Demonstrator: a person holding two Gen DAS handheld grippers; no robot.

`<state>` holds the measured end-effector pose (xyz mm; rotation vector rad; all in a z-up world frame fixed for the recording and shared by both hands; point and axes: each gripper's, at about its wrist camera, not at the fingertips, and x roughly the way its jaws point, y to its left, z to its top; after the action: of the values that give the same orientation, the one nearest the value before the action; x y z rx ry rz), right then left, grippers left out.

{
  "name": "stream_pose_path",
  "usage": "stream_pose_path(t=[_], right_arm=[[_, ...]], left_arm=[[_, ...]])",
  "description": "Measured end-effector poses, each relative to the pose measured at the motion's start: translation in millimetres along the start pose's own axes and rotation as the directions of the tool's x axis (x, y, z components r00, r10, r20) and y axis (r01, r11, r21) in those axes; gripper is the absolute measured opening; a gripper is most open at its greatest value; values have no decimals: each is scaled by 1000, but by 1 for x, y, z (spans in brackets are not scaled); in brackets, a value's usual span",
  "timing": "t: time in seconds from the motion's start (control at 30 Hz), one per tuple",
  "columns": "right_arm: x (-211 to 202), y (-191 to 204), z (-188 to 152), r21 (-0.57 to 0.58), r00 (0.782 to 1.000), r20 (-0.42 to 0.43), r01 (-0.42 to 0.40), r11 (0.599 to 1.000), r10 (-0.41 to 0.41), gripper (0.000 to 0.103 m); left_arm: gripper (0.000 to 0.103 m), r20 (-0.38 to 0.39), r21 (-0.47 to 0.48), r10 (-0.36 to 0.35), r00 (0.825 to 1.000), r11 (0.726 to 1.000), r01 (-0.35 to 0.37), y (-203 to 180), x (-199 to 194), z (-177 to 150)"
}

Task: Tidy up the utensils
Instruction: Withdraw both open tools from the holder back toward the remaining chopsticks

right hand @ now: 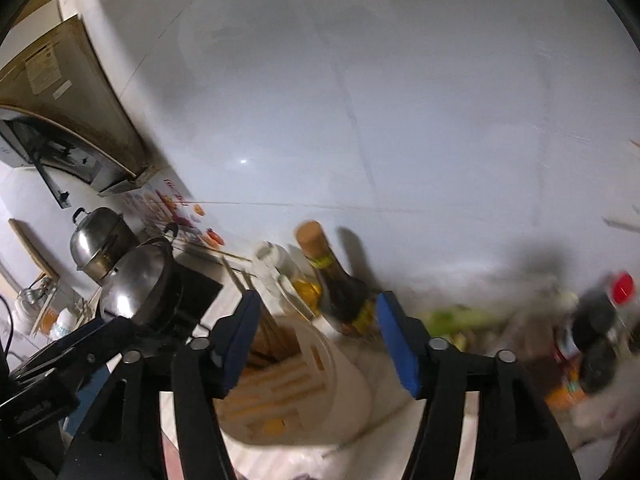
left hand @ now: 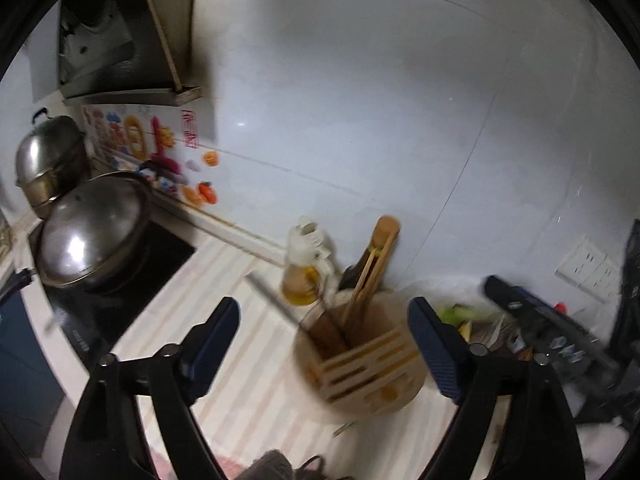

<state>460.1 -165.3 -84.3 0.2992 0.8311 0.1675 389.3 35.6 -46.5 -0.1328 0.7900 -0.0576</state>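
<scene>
A round cream utensil holder (left hand: 360,364) with a slotted front stands on the striped counter, and wooden chopsticks (left hand: 366,284) stick up out of it. My left gripper (left hand: 324,320) is open and empty, its jaws on either side of the holder, above it. My right gripper (right hand: 316,316) is open and empty, also above the holder (right hand: 304,376), which is blurred in that view. The right gripper also shows in the left wrist view (left hand: 540,316) at the right, and the left gripper (right hand: 60,356) shows at the lower left of the right wrist view.
A dark sauce bottle (right hand: 340,280) and an oil bottle (left hand: 304,268) stand behind the holder against the white tiled wall. Two steel pots (left hand: 92,232) sit on the black cooktop at left. Green vegetables (left hand: 460,314) and clutter lie at right, with a red-capped jar (right hand: 622,288).
</scene>
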Motion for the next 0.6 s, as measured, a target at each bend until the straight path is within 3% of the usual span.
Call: stream_pose_path(t=[0.1,0.23,0.4,0.6], right_arm=[[-22,-15,-22,43,999,-4,40,998,-40,83],[-48,-39,-58,60,994,-8,105,993,-105,101],[-67,-68,-106,80,977,-39,213,974,-211,103],[-83,-143,-167,225,942,-191,316,922,-276,103]], left_arm=[[103,17,-2,37,999,999,-37,6,-10,-26],[103,-16,4,61,998,998,-61,8,-10,-61],[103,-112,40,44,993,998,-39,-5,8,-103],[103,-223,164,59,973,986,-22,-49,38,-157]])
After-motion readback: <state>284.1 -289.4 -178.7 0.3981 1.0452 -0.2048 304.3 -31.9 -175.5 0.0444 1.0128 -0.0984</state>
